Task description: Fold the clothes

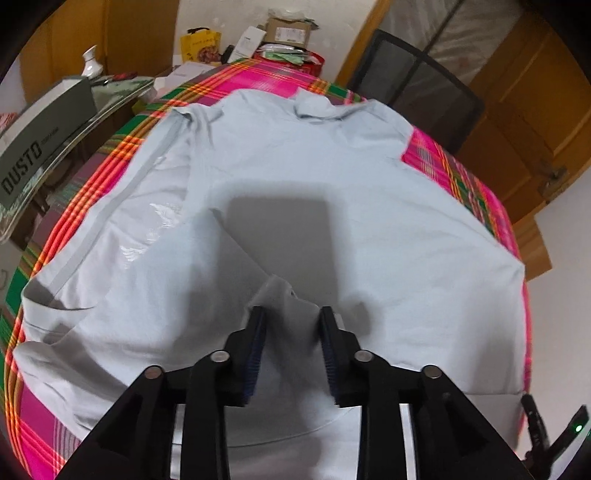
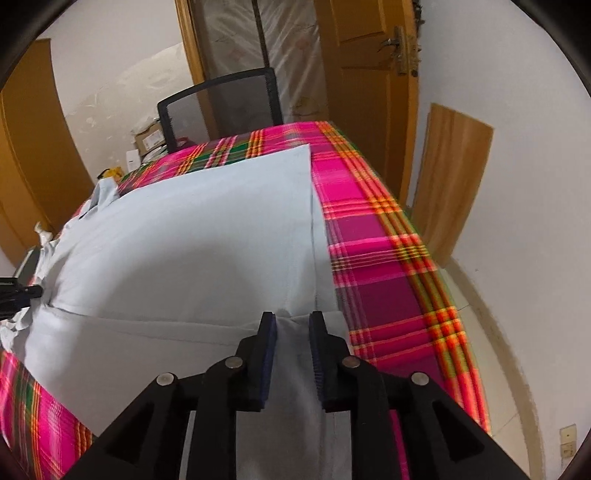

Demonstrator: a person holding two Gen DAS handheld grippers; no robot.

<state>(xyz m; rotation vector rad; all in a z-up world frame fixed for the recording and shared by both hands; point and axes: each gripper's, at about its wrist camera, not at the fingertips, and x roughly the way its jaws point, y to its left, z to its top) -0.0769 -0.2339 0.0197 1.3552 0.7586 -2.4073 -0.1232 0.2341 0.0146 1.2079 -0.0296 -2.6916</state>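
Note:
A pale blue collared shirt [image 1: 295, 177] lies spread on a table with a pink plaid cloth [image 1: 436, 155], collar at the far end. My left gripper [image 1: 291, 314] is just over the near part of the shirt, jaws apart, with a raised fold of the fabric between the fingers. In the right wrist view the same shirt [image 2: 192, 236] covers the table, and my right gripper [image 2: 291, 317] has its jaws a little apart around the shirt's near edge by the side seam. The pink plaid cloth [image 2: 380, 266] shows bare to the right.
A black mesh chair [image 1: 417, 74] stands at the far right of the table [image 2: 225, 103]. Boxes and packets [image 1: 284, 33] crowd the far end. A grey box marked DUSTO [image 1: 33, 147] sits on a glass shelf at left. Wooden doors [image 2: 369, 74] are behind.

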